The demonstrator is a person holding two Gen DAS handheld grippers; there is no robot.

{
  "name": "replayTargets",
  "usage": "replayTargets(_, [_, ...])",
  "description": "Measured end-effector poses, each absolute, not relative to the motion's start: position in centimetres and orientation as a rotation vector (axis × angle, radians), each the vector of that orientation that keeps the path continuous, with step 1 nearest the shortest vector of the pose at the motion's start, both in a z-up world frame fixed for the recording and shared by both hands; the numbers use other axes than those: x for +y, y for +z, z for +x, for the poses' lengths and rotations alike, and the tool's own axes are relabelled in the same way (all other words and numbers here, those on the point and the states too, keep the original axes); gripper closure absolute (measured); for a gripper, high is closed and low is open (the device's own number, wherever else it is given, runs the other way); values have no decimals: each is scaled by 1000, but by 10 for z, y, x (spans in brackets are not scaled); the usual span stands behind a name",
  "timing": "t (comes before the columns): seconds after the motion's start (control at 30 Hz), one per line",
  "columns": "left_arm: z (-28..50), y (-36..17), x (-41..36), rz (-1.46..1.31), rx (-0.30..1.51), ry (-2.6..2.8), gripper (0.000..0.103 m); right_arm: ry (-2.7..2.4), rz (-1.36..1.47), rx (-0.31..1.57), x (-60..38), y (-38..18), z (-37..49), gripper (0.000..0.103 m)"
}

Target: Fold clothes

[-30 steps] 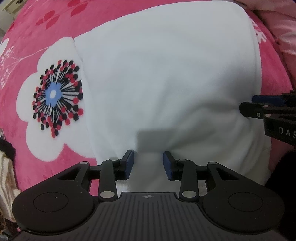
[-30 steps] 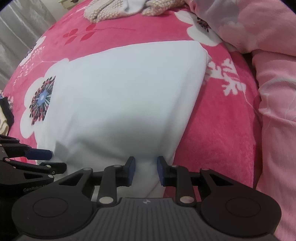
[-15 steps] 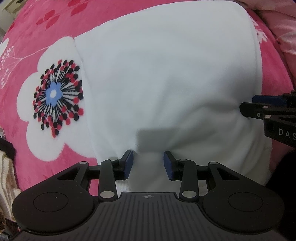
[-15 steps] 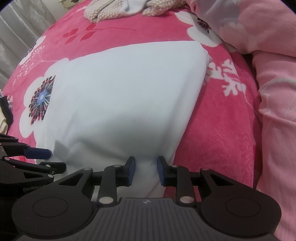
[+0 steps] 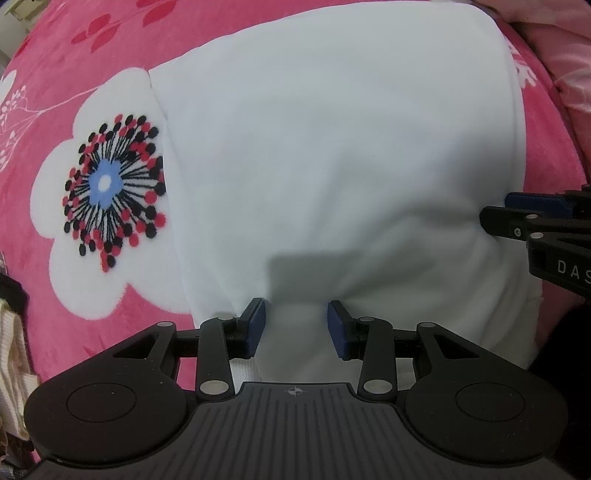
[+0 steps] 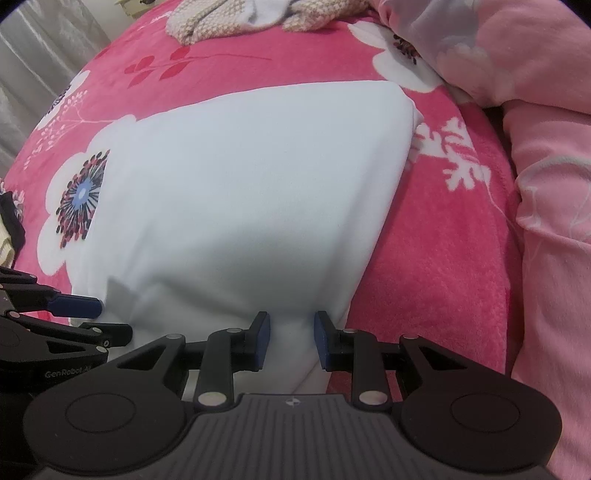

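A white garment (image 5: 332, 166) lies folded into a broad rectangle on a pink flowered blanket (image 5: 92, 55). My left gripper (image 5: 296, 325) is at its near edge, left of the middle. The blue pads (image 5: 255, 325) press a thick bunch of white cloth between them, and creases fan out from there. My right gripper (image 6: 291, 341) holds the same near edge further right, its pads closed on a raised fold of the garment (image 6: 240, 184). Each gripper shows side-on in the other's view: the right gripper (image 5: 517, 214) and the left gripper (image 6: 85, 317).
A knitted beige and white garment (image 6: 229, 18) lies at the far end of the blanket. A pale pink quilt (image 6: 546, 184) is heaped along the right side. Cream and black cloth (image 5: 11, 339) lies at the left edge. A large black, red and blue flower print (image 5: 110, 188) borders the garment.
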State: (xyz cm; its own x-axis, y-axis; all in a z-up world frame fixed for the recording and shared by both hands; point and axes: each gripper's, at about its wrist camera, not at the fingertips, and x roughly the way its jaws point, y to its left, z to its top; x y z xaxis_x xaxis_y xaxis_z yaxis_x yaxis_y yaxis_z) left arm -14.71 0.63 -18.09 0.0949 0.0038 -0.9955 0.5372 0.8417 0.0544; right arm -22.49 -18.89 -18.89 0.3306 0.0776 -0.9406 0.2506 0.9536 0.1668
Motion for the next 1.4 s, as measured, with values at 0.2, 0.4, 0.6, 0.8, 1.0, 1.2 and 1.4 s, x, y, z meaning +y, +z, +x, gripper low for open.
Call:
replayTargets(0.2, [-149,-178,5,466,1434,-416,65,-115,305,1232,-189,-190,-226,75])
replayTargets(0.4, [-151,-175,6,467,1435,-418,65,-117,305,1232,-187,-190,-226,75])
replayTargets(0.6, [-153,-171,10,455,1432,-430,65,-114,302,1232,-188,-190,-225,74])
replayTargets(0.8, [-152,-150,34,447,1357,-440,58,-76,354,1114,-197,-152,-231,70])
replayTargets(1.0, [-91,-160,-2,303,1273,-391,55,-118,365,1027,-211,-152,-203,67])
replayTargets(1.2, [-40,-204,46,10,1272,-402,51,-204,456,969,-233,-176,-167,66])
replayTargets(1.4, [-19,-202,68,-94,1222,-524,46,-251,616,972,-258,-182,-184,44])
